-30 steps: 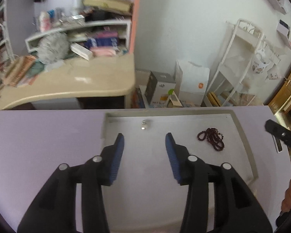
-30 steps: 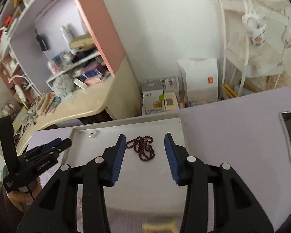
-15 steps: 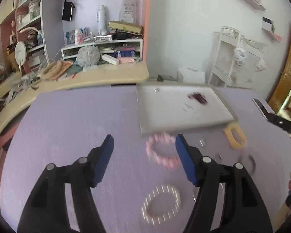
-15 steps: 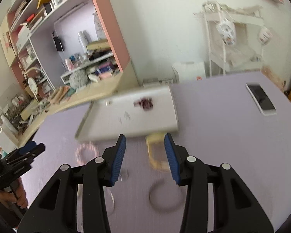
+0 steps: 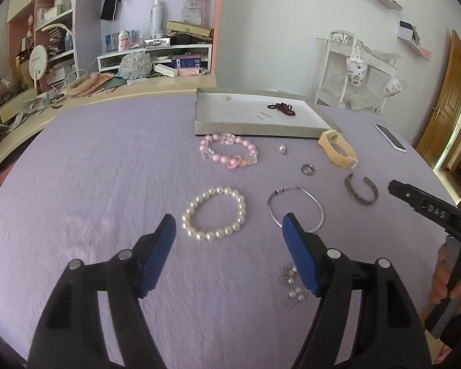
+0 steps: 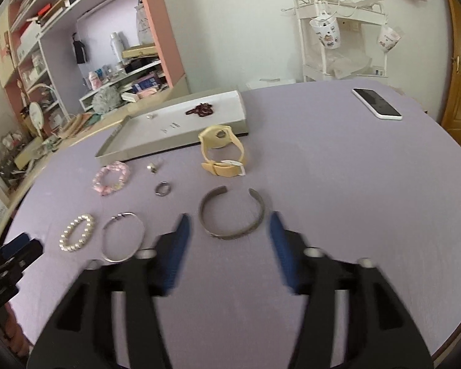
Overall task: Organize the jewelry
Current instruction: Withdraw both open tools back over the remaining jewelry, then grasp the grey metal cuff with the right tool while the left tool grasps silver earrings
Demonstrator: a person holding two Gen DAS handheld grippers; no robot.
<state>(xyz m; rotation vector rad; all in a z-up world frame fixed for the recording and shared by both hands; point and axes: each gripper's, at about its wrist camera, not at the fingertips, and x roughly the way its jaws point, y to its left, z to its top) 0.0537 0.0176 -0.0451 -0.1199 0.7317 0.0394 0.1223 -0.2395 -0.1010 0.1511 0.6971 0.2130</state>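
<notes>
On the lilac-covered desk [image 5: 86, 166] the jewelry lies mostly loose, in front of a shallow grey tray [image 5: 246, 127] at the far side. Starting from the left, the left tool [image 5: 229, 230] hangs just above the cloth with its blue pads spread wide and nothing between them; a pearl bracelet [image 5: 213, 213] sits right ahead of its tips. Beyond that lies a pink bead bracelet [image 5: 229, 150], close to the tray's front wall. Moving right there is a thin silver bangle [image 5: 295, 207], with the left tool's right-hand pad partly over its near edge, and a small cluster of pearl earrings [image 5: 292, 286] tucked beside that pad. Further right come a small stud [image 5: 282, 149], a silver ring [image 5: 307, 169], a yellow watch [image 6: 221, 153] and a grey open cuff [image 6: 232, 215]. The right tool [image 6: 229, 230] is also spread wide and empty, its tips either side of the cuff's near curve; its outline is smeared, so it looks to be in motion. In the tray already are a dark red bead string [image 6: 199, 110] and one tiny earring [image 6: 150, 116]. A phone [image 6: 376, 103] lies far right.

The risks I would watch: the cuff is springy and smooth, so a pinch on its curve could squirt it away across the cloth; the left tool could catch the bangle along with the pearls; and the little earrings near its pad could be swept off unnoticed.
</notes>
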